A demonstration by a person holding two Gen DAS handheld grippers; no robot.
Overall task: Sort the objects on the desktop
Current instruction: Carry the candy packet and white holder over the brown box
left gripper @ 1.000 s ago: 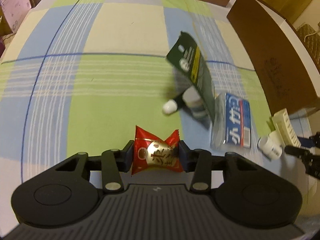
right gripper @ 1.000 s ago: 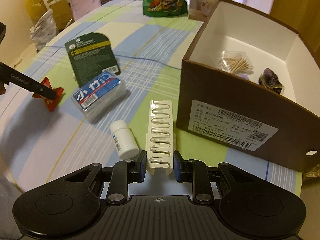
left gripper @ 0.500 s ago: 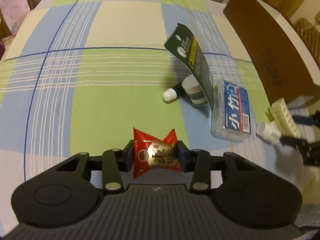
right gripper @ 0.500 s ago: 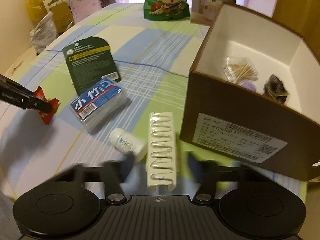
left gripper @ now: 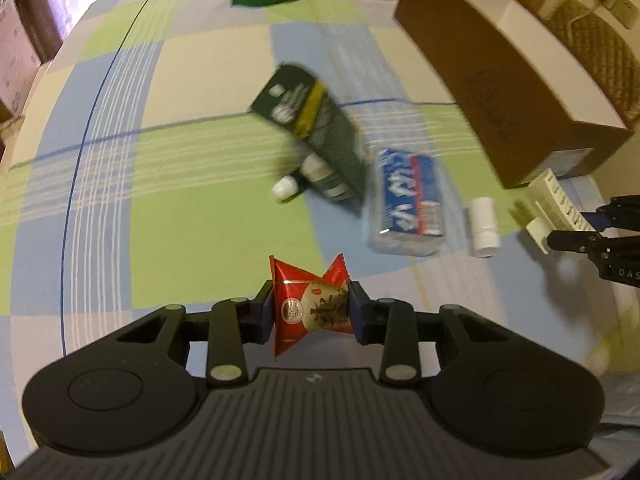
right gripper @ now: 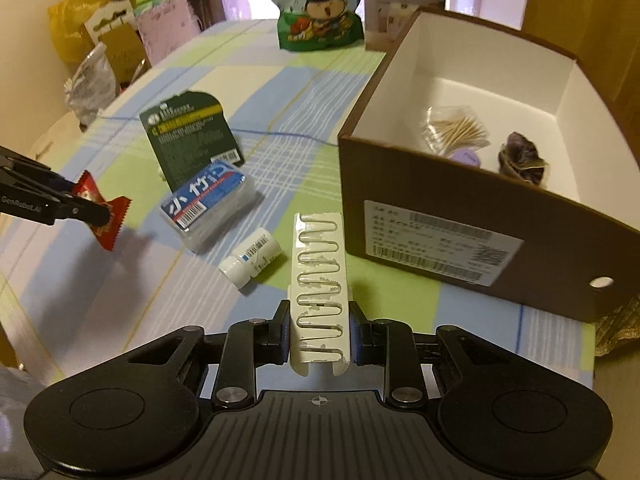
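Nearest, one red candy point(left gripper: 310, 308) pinched in the left gripper point(left gripper: 311, 312) with jaws closing, clear of the checked cloth point(left gripper: 192, 208); one white clip strip point(right gripper: 320, 284) clamped in the right gripper point(right gripper: 319, 330), just before the cardboard box point(right gripper: 432, 220). Beside that box, lying: one white bottle point(right gripper: 251, 258), one blue-labelled pack point(right gripper: 208, 204), one dark green card point(right gripper: 188, 136). Inside the box: one toothpick bag point(right gripper: 456, 130), one dark wad point(right gripper: 520, 158); beyond, one green snack bag point(right gripper: 320, 8).

Red and gold candy wrapper point(left gripper: 312, 312); white strip point(right gripper: 320, 292) with silver wire loops; brown cardboard box point(right gripper: 480, 240), white inside; dark green card point(right gripper: 192, 136), yellow band; pastel blue, green, cream plaid tablecloth point(left gripper: 180, 200).
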